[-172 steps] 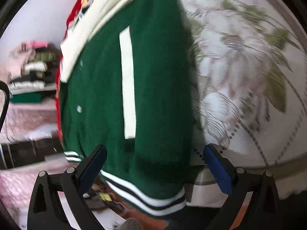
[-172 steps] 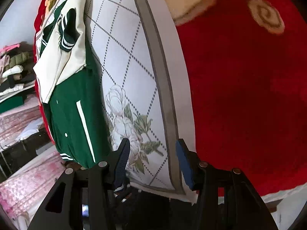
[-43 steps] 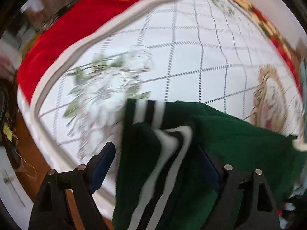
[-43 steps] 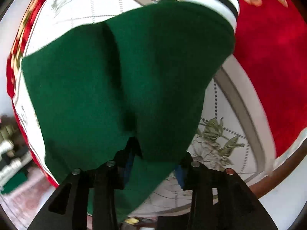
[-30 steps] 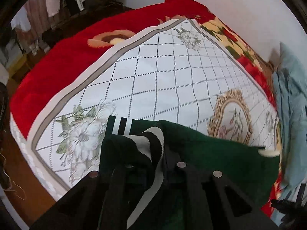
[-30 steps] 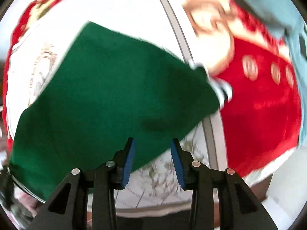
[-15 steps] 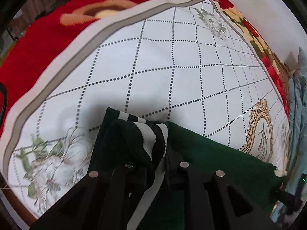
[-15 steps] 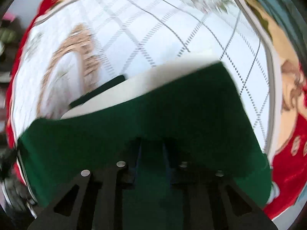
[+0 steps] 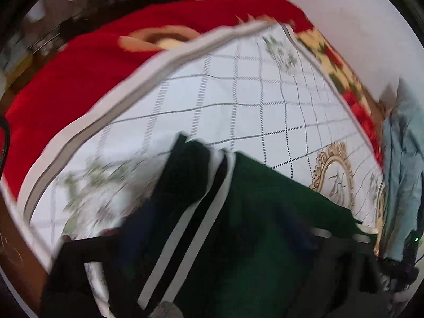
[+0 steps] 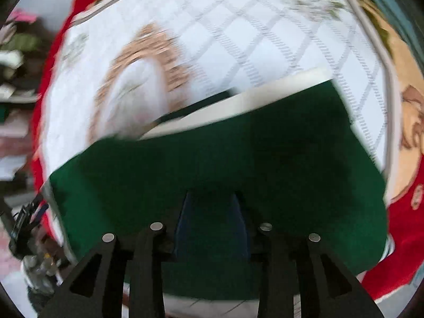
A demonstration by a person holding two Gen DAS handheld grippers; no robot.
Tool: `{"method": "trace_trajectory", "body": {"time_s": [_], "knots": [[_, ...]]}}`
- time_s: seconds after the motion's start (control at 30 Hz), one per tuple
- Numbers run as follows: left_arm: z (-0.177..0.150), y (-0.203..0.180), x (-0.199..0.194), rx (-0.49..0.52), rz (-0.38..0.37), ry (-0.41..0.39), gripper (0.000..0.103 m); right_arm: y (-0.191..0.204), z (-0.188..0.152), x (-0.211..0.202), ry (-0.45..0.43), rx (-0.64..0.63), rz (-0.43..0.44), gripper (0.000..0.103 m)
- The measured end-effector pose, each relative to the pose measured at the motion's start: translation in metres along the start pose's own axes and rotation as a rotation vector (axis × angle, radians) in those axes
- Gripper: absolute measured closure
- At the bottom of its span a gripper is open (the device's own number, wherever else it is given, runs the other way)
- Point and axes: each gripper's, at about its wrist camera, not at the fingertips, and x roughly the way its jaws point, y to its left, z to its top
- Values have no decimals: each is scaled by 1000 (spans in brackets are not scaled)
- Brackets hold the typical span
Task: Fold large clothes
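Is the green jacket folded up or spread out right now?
Spread out: the green jacket lies broad across the bedspread, gripped by both grippers.

My right tongs (image 10: 212, 212) are clamped tight on green cloth; my left tongs (image 9: 220, 238) are buried under fabric, their jaws hidden from me.

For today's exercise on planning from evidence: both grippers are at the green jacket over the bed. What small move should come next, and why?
Probably lower the green jacket flat onto the white quilt before letting go. The right gripper seems shut on its green edge, the left gripper sits at the striped hem, blurred, and the cloth looks bunched, not spread.
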Motion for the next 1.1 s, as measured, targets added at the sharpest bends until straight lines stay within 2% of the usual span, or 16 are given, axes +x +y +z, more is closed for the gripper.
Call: {"method": "trace_trajectory", "body": {"time_s": [0.07,0.2,0.27,0.33,0.4,0.47,0.57,0.6,0.63,0.67,0.73,0.83,0.9,0.97,1.0,1.1], "knots": [[-27,22,-21,-89,12,-13,6,17,-22,8,39,-25,41,60],[-90,56,-34,-303,36,13,6,50,-60,52,178,-68,116,60],[-125,68,-27,-400,27,54,6,61,-67,72,184,-93,104,60],[-144,68,-10,-465,-31,89,6,65,-64,97,180,-95,45,60],[-151,63,7,-501,-68,88,6,62,-62,106,185,-39,47,60],[-149,59,21,-516,-105,55,8,64,-61,105,196,-29,57,59],[-135,50,24,-527,-43,-61,10,64,-64,103,205,-50,87,59],[-131,48,23,-534,-30,-90,17,65,-66,103,213,-67,98,59],[-128,45,19,-536,-18,-130,54,65,-66,102,216,-75,107,59],[-123,40,17,-519,-26,-164,76,65,-65,102,221,-82,118,59],[-110,24,8,-465,-70,-207,80,64,-66,101,226,-85,133,59],[-100,7,-23,-441,-265,-287,81,64,-65,102,239,-73,154,59],[-99,4,-34,-433,-397,-310,81,63,-62,104,245,-65,165,59],[-103,10,-27,-466,-488,-311,80,61,-61,104,249,-56,176,59],[-108,19,-18,-504,-514,-304,80,59,-61,104,251,-51,179,59],[-114,48,20,-625,-504,-260,70,54,-62,103,256,-45,185,59]]}}
